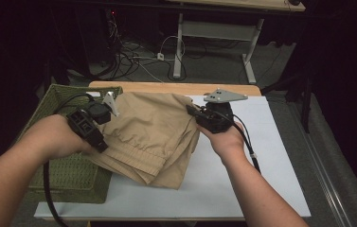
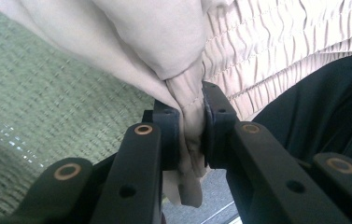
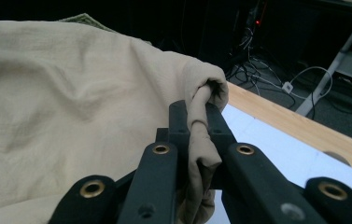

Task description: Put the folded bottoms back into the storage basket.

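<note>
A folded tan garment [image 1: 150,135] with an elastic waistband lies across the white sheet and overhangs the green basket. My left gripper [image 1: 101,145] is shut on the garment's left edge; the left gripper view has a bunched fold of the tan garment [image 2: 190,126] pinched between the jaws, with the gathered waistband [image 2: 276,51] beyond. My right gripper [image 1: 191,110] is shut on the garment's far right corner; in the right gripper view a rolled hem of the tan garment [image 3: 199,126] sits clamped between the jaws.
A green woven basket [image 1: 67,177] stands at the table's left side, partly under the garment. The white sheet [image 1: 261,161] covers the table [image 1: 176,87], whose wooden edge shows at the back. Cables and a desk frame [image 1: 181,52] lie on the floor beyond.
</note>
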`<state>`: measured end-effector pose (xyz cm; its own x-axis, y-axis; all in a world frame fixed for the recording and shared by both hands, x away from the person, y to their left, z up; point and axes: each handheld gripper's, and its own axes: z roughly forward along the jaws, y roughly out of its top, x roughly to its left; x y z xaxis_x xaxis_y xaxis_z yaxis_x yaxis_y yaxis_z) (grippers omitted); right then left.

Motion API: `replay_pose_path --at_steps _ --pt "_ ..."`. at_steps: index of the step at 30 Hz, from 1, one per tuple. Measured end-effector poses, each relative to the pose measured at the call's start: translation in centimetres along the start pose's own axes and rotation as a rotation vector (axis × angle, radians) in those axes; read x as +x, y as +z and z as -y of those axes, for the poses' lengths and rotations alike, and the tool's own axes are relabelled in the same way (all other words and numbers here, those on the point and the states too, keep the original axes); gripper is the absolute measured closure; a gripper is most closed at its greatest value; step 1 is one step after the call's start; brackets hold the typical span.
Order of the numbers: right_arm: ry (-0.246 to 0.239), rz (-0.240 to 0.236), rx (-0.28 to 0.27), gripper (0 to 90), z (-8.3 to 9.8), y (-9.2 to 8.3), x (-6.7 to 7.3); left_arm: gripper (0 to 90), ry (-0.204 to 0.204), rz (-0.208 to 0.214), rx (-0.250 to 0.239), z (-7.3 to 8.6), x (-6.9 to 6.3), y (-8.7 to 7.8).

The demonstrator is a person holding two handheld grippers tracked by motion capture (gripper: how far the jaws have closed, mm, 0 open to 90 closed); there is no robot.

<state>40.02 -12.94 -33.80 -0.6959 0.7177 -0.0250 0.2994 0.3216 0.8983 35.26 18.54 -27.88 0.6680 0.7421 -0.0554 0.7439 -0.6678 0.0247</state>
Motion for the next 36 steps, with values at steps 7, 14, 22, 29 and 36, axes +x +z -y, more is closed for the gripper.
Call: replay_pose_path --at_steps 7,14,22,29,36 --pt "-0.008 -0.032 -0.009 86.8 -1.3 1.9 1.6 77.5 -0.035 -0.011 -0.008 2.3 2.1 0.0" --pt "-0.013 -0.074 0.012 86.8 -2.0 5.3 3.7 77.5 -0.084 -0.004 -0.018 5.1 4.5 0.9" --pt "-0.023 -0.119 0.028 86.8 -3.0 8.8 5.9 77.5 -0.133 0.004 -0.021 8.1 7.2 1.6" --pt "-0.040 -0.158 0.030 86.7 -4.2 11.0 7.9 77.5 -0.185 -0.009 -0.037 11.0 9.1 1.5" --pt "-0.047 -0.188 0.028 86.7 -5.3 12.7 9.5 77.5 -0.229 -0.029 -0.045 12.9 10.6 1.1"
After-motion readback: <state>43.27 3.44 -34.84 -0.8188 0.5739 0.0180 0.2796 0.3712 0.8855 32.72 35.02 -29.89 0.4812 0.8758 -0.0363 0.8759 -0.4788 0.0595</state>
